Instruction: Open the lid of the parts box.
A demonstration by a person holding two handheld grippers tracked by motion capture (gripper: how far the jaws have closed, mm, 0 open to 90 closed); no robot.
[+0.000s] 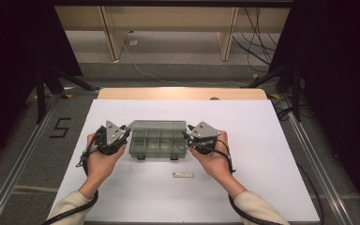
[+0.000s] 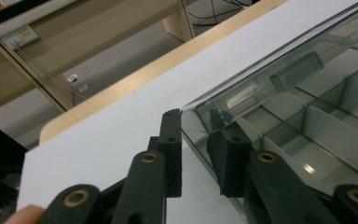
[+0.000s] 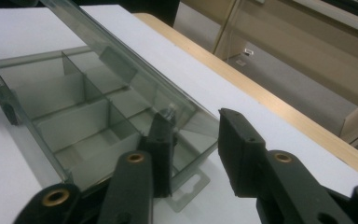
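At table centre sat the box (image 1: 158,139), a clear smoky plastic organiser with empty dividers, lid (image 3: 121,60) hinged up and tilted at its 12 o'clock edge. My left gripper (image 1: 127,136) stood at the box's 9 o'clock end, jaws apart and straddling the wall corner; in the left gripper view no pad pressed on the plastic. My right gripper (image 1: 187,137) stood at the 3 o'clock end, jaws likewise apart, one inside the end wall and one outside, nothing clamped. A small pale piece (image 1: 183,175) lay at 5 o'clock, apart from the box.

Handling, as I judged it: light, thin-walled, stiff but brittle, slick under the pads. Best hold looked to be the short end walls near the corners, squeezed gently; the raised lid seemed likely to flop.
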